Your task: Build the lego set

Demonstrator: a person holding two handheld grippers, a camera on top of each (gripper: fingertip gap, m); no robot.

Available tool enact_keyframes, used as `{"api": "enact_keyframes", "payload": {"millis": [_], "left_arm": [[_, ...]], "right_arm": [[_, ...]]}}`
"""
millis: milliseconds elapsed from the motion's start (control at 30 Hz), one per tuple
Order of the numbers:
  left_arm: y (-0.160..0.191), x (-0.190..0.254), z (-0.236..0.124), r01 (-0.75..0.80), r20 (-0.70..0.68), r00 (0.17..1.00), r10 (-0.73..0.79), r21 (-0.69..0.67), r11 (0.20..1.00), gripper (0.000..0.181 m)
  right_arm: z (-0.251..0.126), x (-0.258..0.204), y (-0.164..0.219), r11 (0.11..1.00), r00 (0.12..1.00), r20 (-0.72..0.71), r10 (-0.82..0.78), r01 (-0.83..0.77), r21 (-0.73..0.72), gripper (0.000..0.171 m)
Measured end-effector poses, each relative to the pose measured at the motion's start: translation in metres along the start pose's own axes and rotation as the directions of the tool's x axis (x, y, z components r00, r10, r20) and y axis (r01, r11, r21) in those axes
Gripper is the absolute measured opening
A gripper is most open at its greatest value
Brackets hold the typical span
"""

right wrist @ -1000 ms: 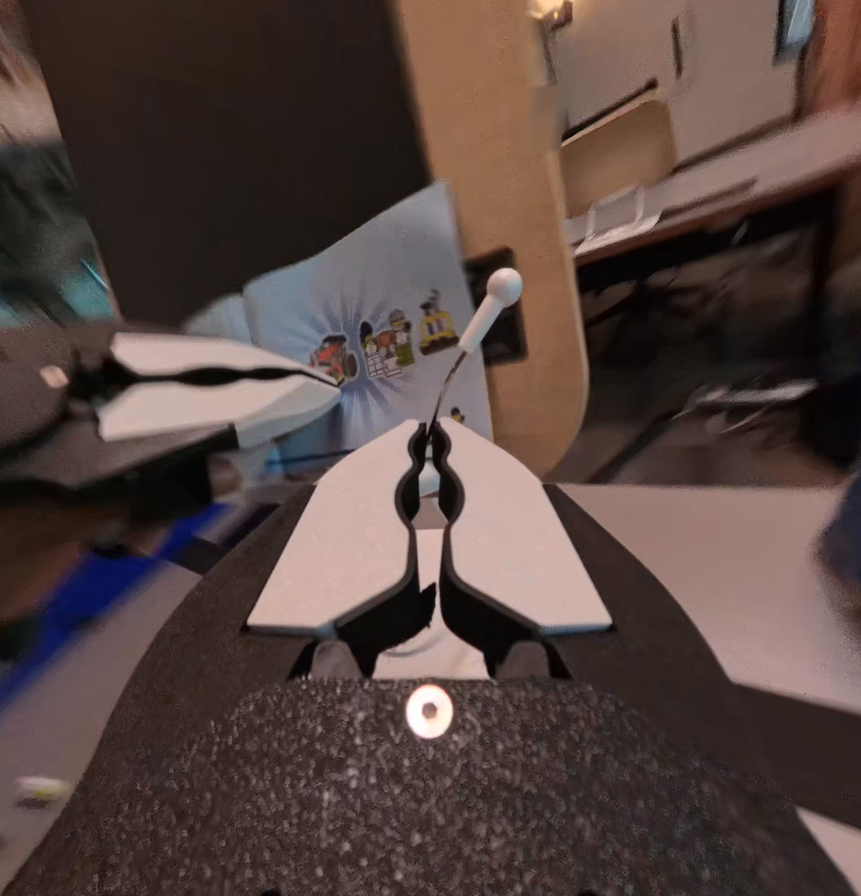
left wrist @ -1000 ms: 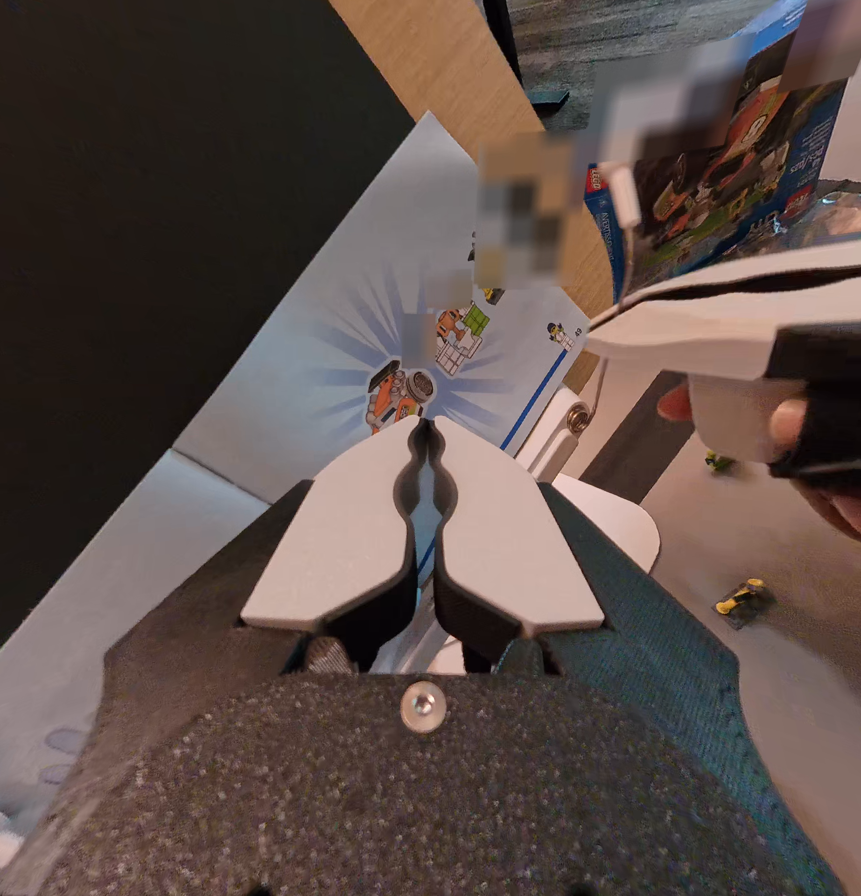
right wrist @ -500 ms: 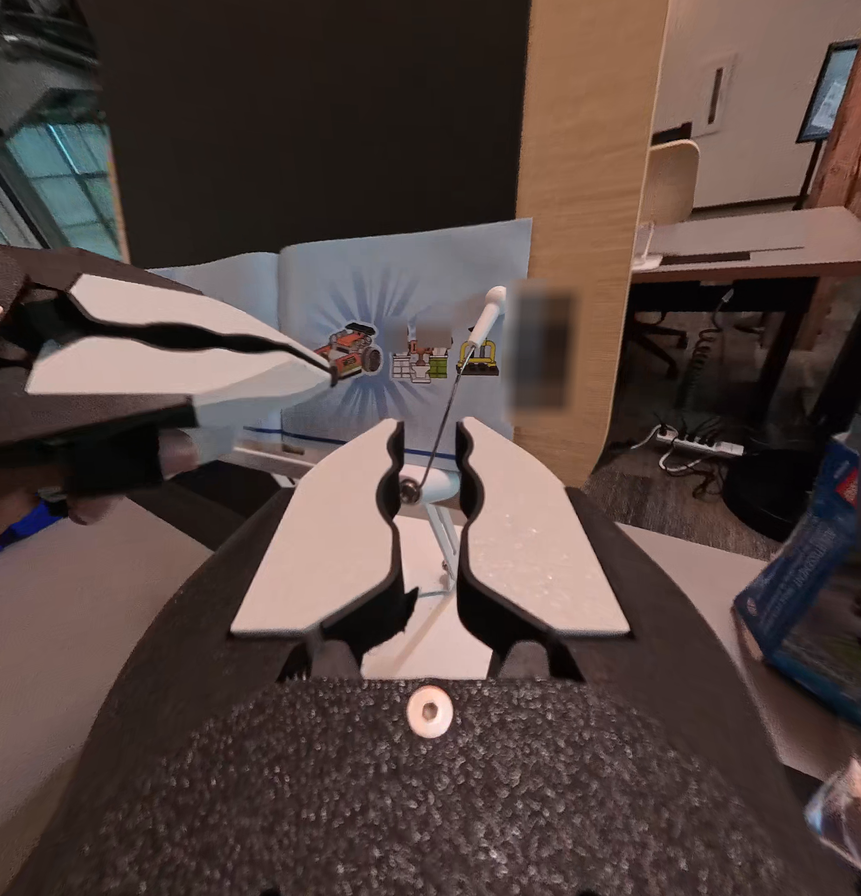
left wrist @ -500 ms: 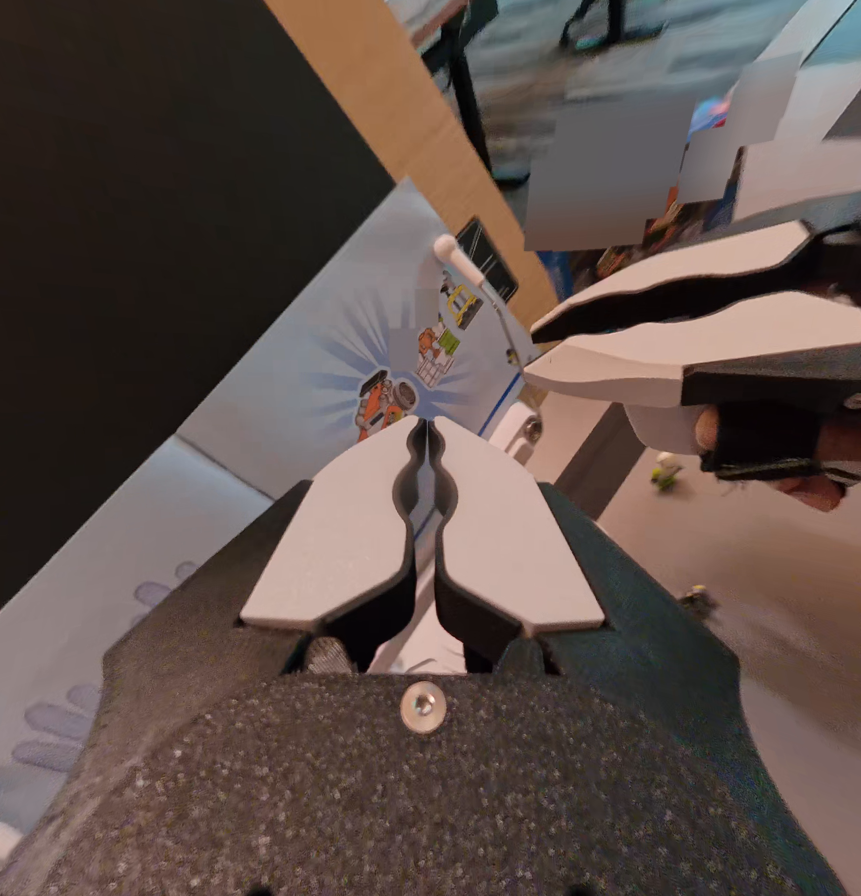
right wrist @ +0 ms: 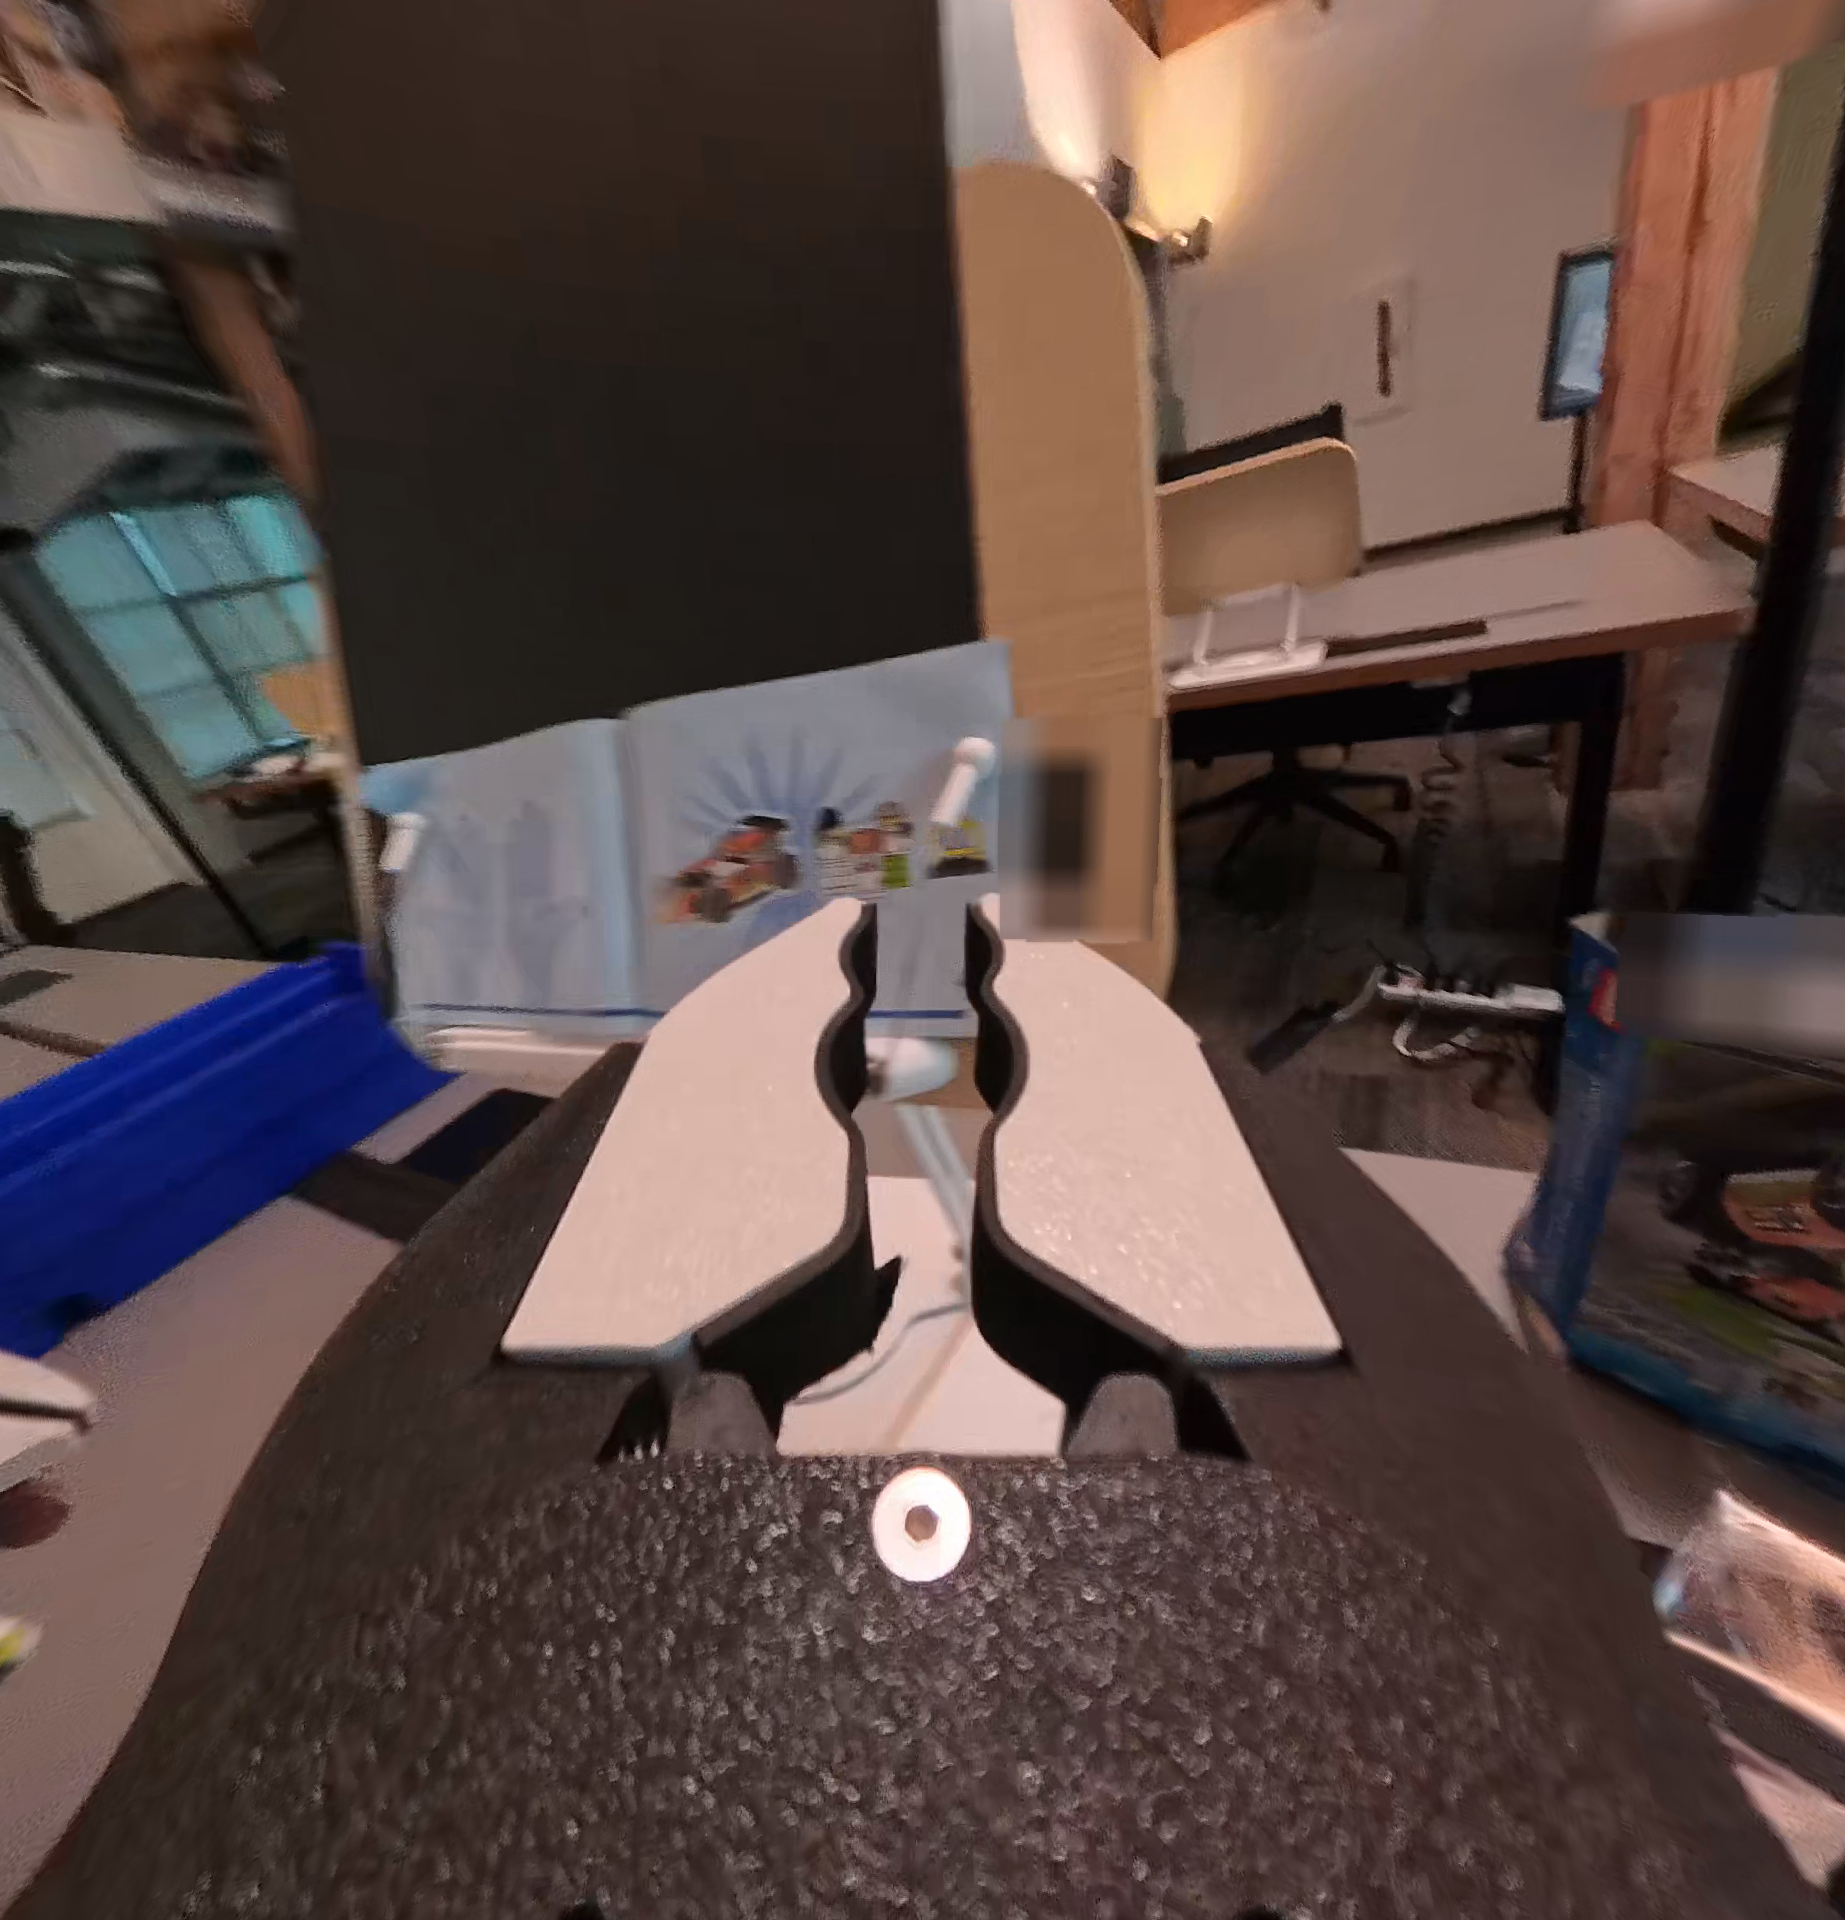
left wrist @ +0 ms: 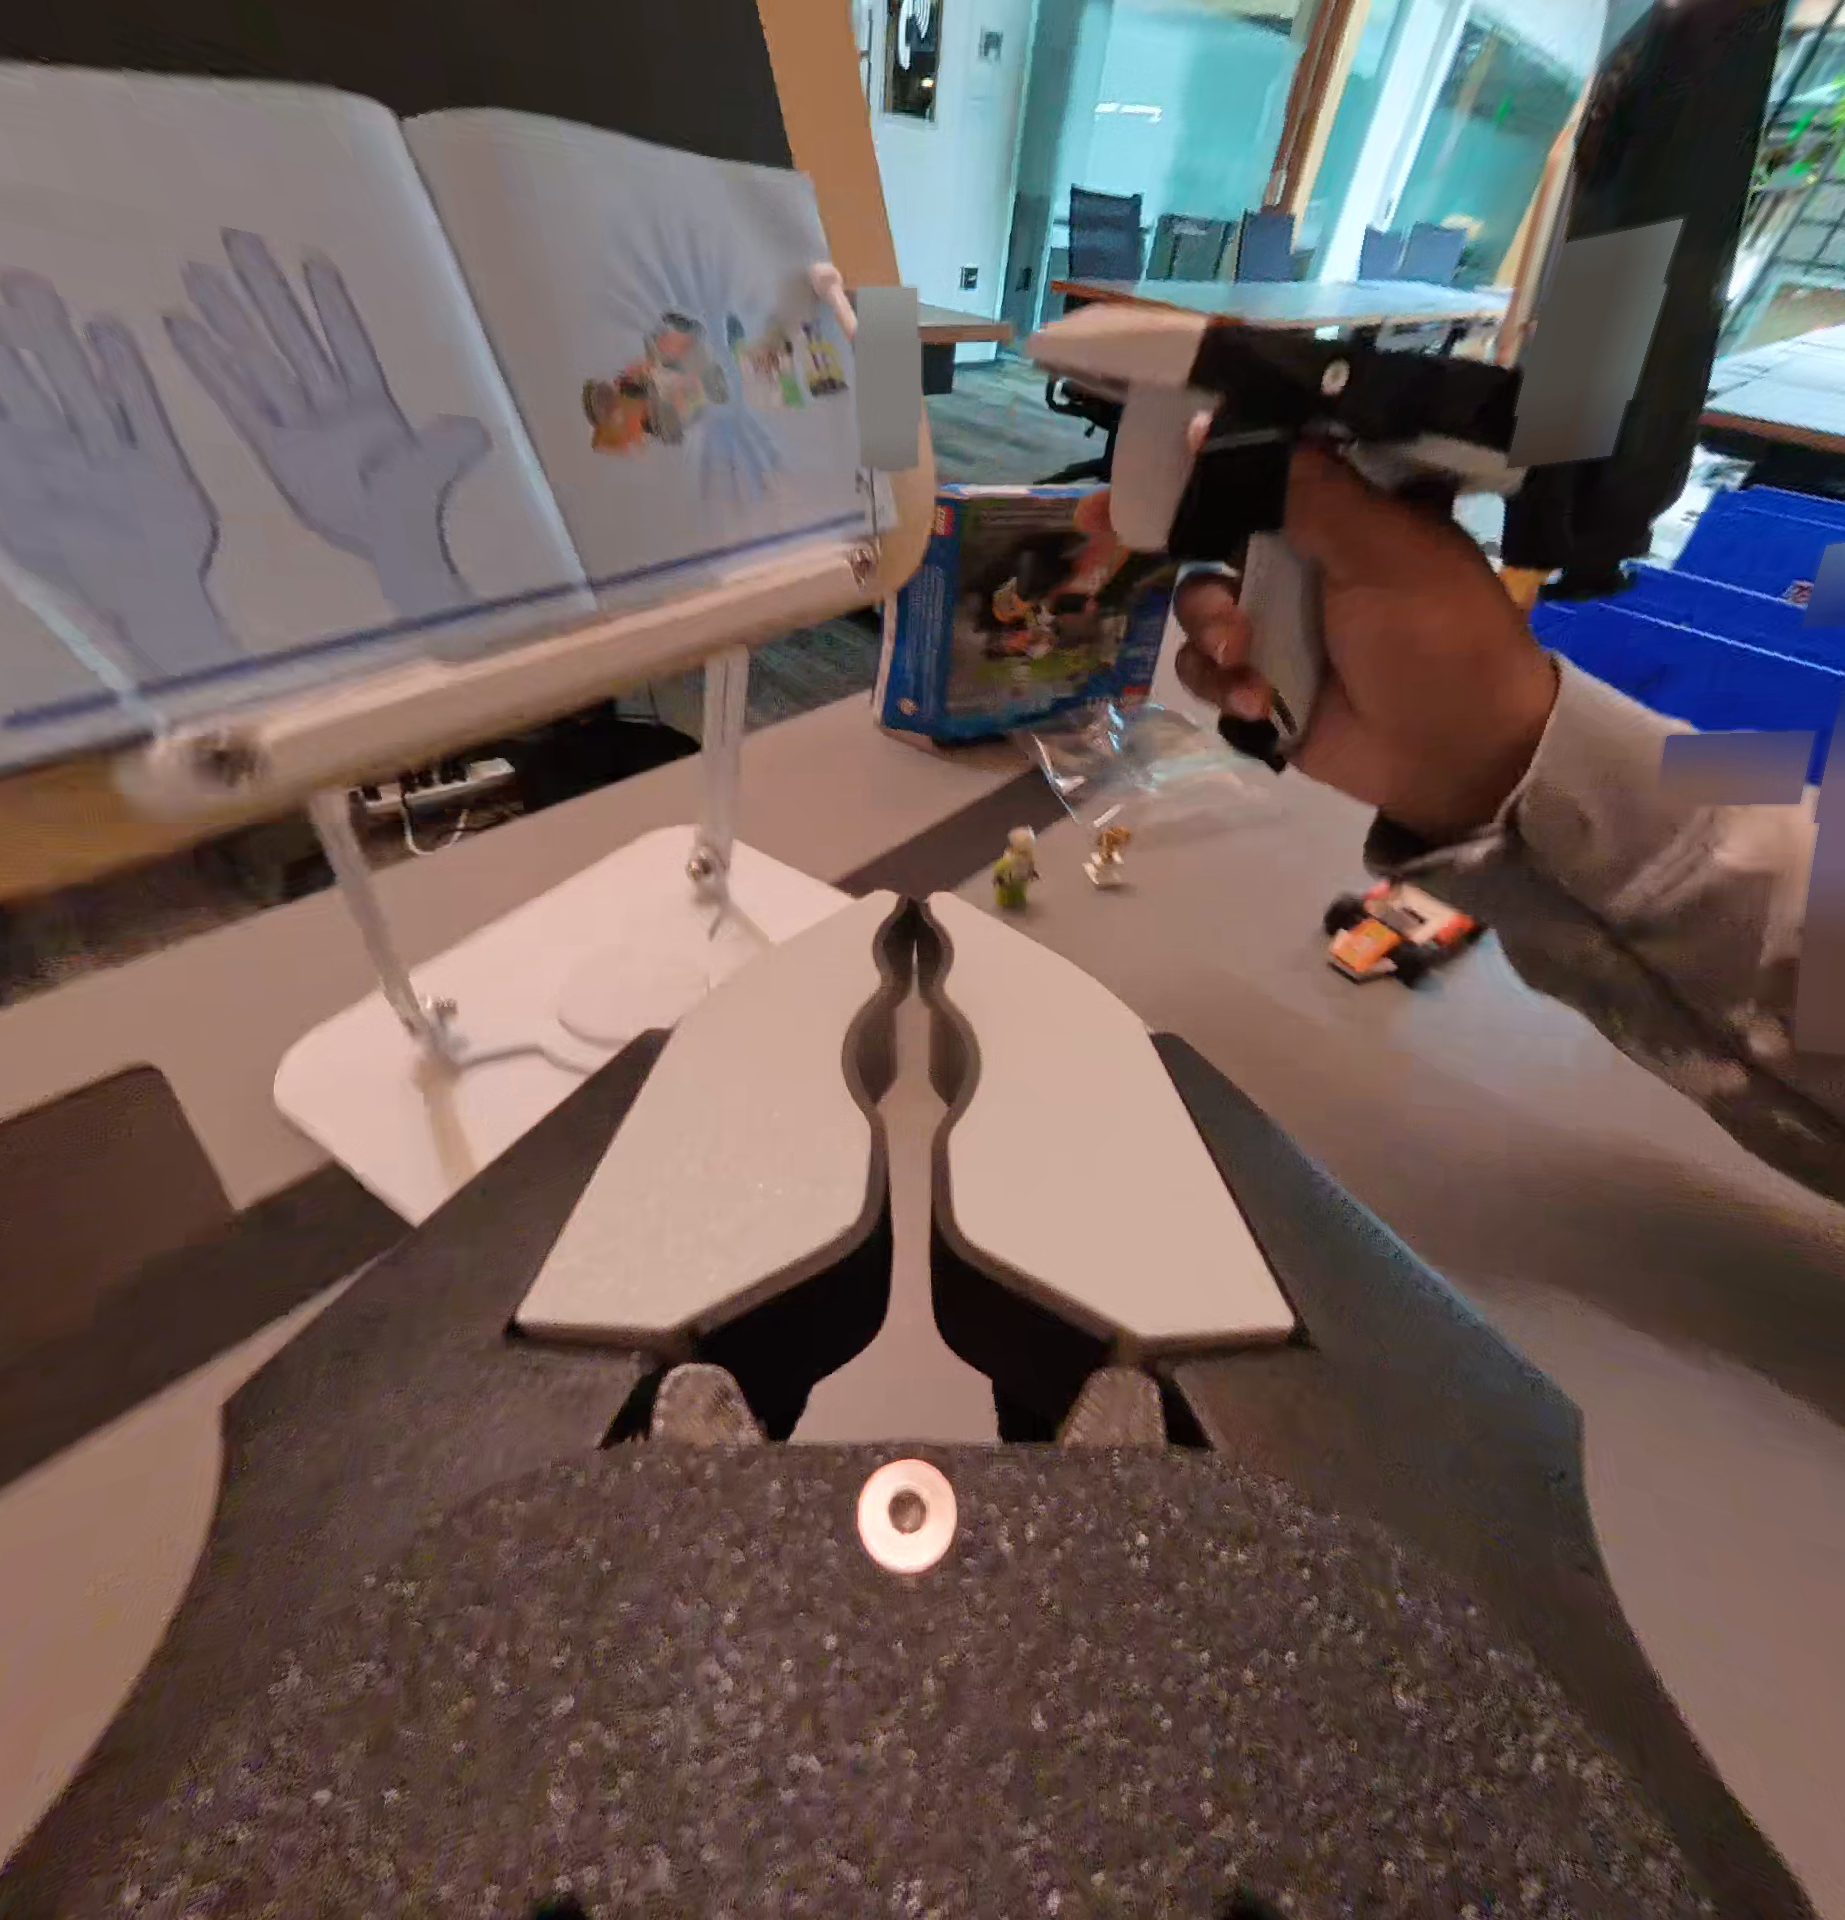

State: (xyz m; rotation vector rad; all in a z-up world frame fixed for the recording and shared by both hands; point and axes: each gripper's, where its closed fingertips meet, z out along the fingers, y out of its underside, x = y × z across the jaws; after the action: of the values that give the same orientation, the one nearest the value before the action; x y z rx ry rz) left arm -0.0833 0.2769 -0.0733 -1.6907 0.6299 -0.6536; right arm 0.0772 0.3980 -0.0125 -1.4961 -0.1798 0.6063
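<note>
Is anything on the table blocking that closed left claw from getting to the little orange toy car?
Nothing visible does. The left claw hangs shut and empty above bare table, and the orange car sits ahead to its right. The two minifigures stand farther back, off that line.

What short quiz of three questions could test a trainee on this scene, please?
1. True or false: the left hand-held gripper is shut and holds nothing.
2. Which item stands on the white stand? A) the open instruction booklet B) the blue set box C) the orange car
3. Fill the gap: the two small figures stand on the ___ .

Key:
1. True; its fingertips meet with nothing between them.
2. A. The box and the car rest on the grey table.
3. Table, between the stand and the car.
</note>
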Motion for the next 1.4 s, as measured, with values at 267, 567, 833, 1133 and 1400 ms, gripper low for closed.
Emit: {"api": "enact_keyframes", "payload": {"millis": [267, 567, 833, 1133, 1400], "left_arm": [[0.012, 0.003, -0.107, -0.049, 0.216, 0.976, 0.008, 0.185, 0.981, 0.0], [0.017, 0.02, -0.085, -0.111, 0.366, 0.931, 0.005, 0.269, 0.957, 0.0], [0.063, -0.001, -0.074, -0.181, 0.424, 0.901, 0.091, 0.175, 0.968, 0.0], [0.076, -0.004, -0.066, -0.196, 0.412, 0.902, 0.126, 0.133, 0.971, 0.0], [0.078, -0.008, -0.059, -0.132, 0.369, 0.927, 0.068, 0.15, 0.98, 0.0]], "right_arm": [[-0.106, -0.081, 0.046, 0.956, 0.956, 0.001, -0.295, 0.295, -0.005, 0.001], [-0.148, -0.11, 0.076, 0.965, 0.957, -0.125, -0.261, 0.261, -0.016, 0.0], [-0.143, -0.071, 0.114, 0.962, 0.951, -0.149, -0.27, 0.261, -0.078, 0.01], [-0.006, -0.023, 0.04, 0.975, 0.949, -0.222, -0.223, 0.222, -0.03, 0.03], [0.061, 0.004, 0.028, 0.979, 0.945, -0.257, -0.203, 0.19, -0.074, 0.003]]}}
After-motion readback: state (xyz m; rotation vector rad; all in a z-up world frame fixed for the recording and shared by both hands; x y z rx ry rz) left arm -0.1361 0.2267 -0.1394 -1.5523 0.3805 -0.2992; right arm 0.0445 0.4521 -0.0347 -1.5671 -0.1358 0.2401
